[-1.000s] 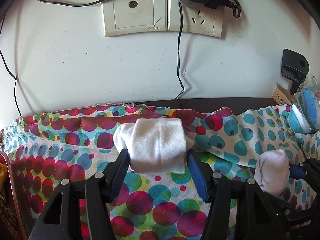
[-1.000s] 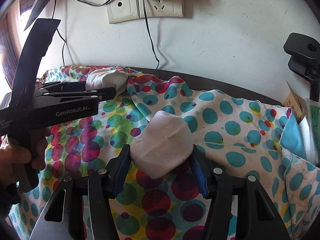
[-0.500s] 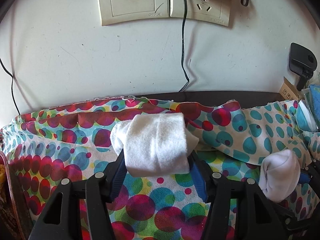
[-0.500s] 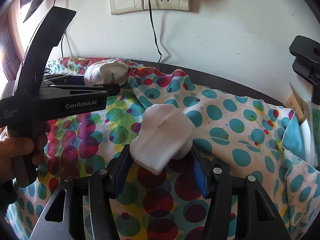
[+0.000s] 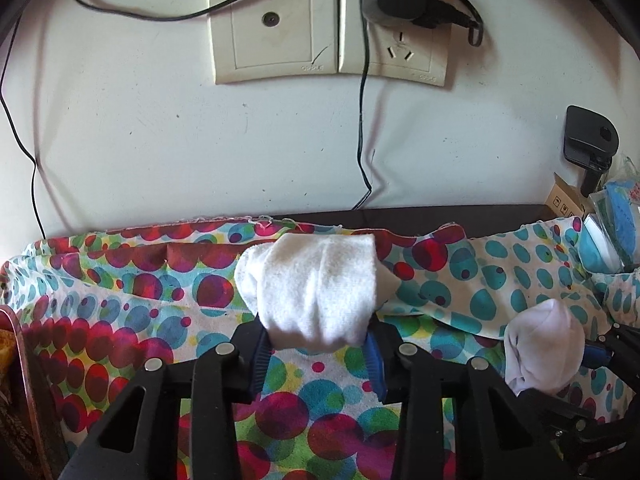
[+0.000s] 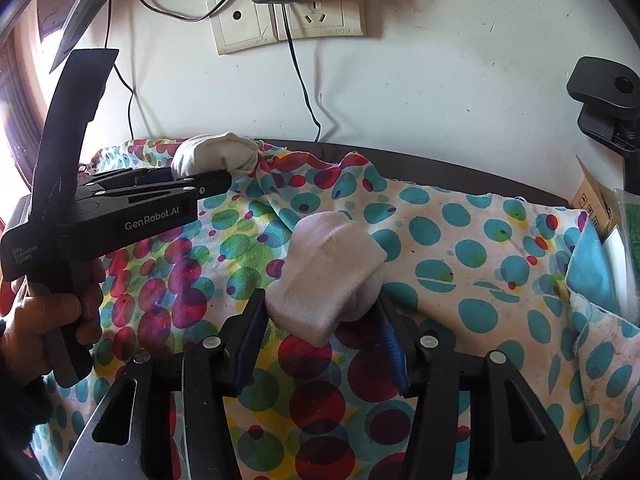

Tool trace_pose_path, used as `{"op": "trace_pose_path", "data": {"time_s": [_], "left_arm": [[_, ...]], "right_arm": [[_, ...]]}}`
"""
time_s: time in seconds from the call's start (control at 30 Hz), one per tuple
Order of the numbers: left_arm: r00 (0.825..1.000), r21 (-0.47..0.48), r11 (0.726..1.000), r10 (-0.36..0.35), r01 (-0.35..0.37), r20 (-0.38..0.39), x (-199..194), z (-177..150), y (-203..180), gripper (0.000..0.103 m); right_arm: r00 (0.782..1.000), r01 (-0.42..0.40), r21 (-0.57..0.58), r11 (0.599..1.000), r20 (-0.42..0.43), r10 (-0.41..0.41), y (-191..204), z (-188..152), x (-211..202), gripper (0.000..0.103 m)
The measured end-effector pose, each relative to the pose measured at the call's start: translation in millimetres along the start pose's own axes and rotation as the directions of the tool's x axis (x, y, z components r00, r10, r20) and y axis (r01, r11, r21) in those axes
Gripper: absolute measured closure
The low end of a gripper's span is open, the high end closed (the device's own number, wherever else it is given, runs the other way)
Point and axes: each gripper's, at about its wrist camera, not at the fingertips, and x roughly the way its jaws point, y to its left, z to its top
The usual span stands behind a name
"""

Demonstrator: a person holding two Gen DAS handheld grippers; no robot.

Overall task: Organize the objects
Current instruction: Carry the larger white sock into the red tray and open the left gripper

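A rolled white sock (image 5: 316,284) lies on the dotted cloth (image 5: 120,304) near the wall. My left gripper (image 5: 316,330) has its jaws closing, and both blue pads press the roll's near end. A second white sock roll (image 6: 328,264) sits between the pads of my right gripper (image 6: 320,304), whose jaws are also closing and squeezing it. In the right wrist view the left gripper (image 6: 200,184) reaches in from the left, held by a hand (image 6: 40,312), with its sock (image 6: 216,156) at the tips. The left wrist view shows the second roll (image 5: 540,344) at lower right.
The cloth (image 6: 480,280) covers a dark table (image 5: 440,216) against a white wall with sockets (image 5: 332,28) and a hanging cable (image 5: 362,140). A black clamp (image 6: 608,92), a cardboard box (image 6: 592,200) and blue packets (image 5: 616,240) crowd the right end.
The left jaws have drawn in and now pinch the sock roll. The right jaws have narrowed a little on their roll. Both hands have barely moved.
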Motion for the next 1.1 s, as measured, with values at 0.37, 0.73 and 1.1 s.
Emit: {"op": "trace_pose_path", "data": {"time_s": [0.37, 0.73, 1.1], "left_arm": [[1.0, 0.042, 0.999, -0.004, 0.003, 0.016, -6, -1, -9, 0.066], [1.0, 0.088, 0.996, -0.011, 0.01, 0.011, -41, -14, -18, 0.067], [1.0, 0.079, 0.997, -0.013, 0.014, -0.021, -74, -37, -10, 0.067]], "right_arm": [[0.997, 0.068, -0.042, 0.997, 0.029, -0.066, 12, 4, -4, 0.056], [0.995, 0.096, -0.053, 0.994, 0.024, -0.095, 18, 4, -3, 0.056], [0.993, 0.121, -0.073, 0.99, -0.004, -0.122, 24, 5, 2, 0.056]]}}
